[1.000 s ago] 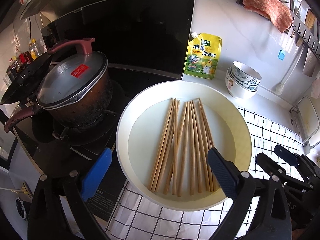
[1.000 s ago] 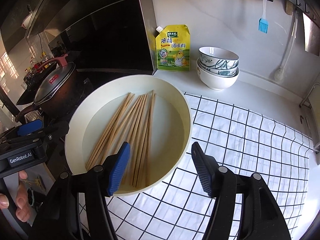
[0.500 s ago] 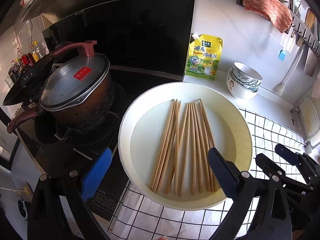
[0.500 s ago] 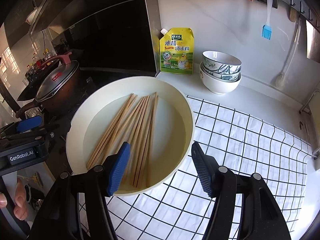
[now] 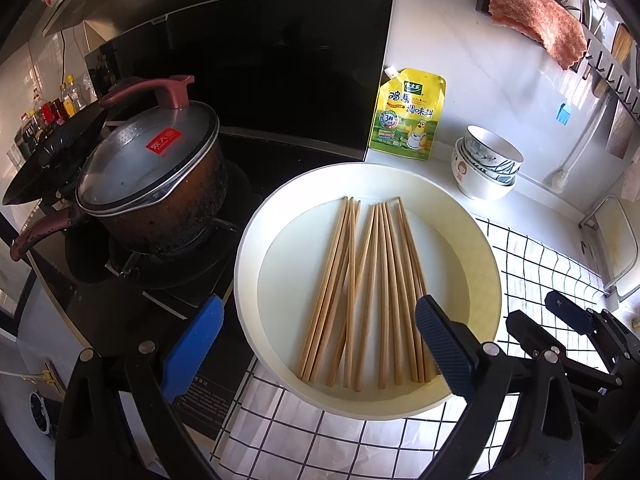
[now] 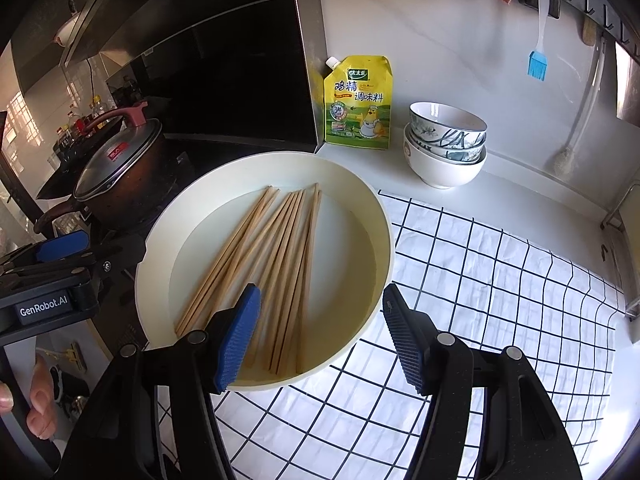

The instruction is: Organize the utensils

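Note:
Several wooden chopsticks lie side by side in a round cream plate, tips pointing away from me. My left gripper hovers over the plate's near left rim. It is open, with nothing between its blue fingers. My right gripper hovers over the plate's near right rim, also open and holding nothing. Each gripper shows in the other's view: the right gripper at the lower right, the left gripper at the left with a person's hand below it.
A lidded pot sits on the black stove to the left. A yellow seasoning pouch and stacked bowls stand by the back wall. A checked cloth covers the counter.

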`<state>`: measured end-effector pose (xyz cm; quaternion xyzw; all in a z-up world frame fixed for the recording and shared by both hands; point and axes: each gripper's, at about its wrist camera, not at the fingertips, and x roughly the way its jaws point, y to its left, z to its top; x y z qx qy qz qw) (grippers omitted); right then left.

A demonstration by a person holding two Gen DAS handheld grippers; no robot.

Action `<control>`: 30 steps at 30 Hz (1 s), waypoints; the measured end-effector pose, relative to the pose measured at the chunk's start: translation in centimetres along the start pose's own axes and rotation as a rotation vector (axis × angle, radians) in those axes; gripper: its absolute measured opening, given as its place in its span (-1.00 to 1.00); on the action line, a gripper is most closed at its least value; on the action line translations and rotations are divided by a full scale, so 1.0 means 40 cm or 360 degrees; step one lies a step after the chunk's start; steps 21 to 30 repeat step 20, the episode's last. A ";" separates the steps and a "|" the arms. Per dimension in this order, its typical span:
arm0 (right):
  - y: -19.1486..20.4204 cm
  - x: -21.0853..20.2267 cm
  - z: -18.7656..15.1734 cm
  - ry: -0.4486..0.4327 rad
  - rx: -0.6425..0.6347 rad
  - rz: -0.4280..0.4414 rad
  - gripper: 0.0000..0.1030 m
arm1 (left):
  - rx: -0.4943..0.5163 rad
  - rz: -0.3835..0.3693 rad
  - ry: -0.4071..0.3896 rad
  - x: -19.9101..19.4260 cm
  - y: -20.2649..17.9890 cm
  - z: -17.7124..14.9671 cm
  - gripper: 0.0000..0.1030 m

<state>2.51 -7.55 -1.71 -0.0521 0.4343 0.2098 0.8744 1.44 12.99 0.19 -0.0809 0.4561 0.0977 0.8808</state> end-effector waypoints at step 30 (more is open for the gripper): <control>0.005 0.000 -0.004 -0.0001 -0.0006 0.0006 0.18 | -0.0029 0.0002 0.0012 -0.006 0.008 -0.009 0.85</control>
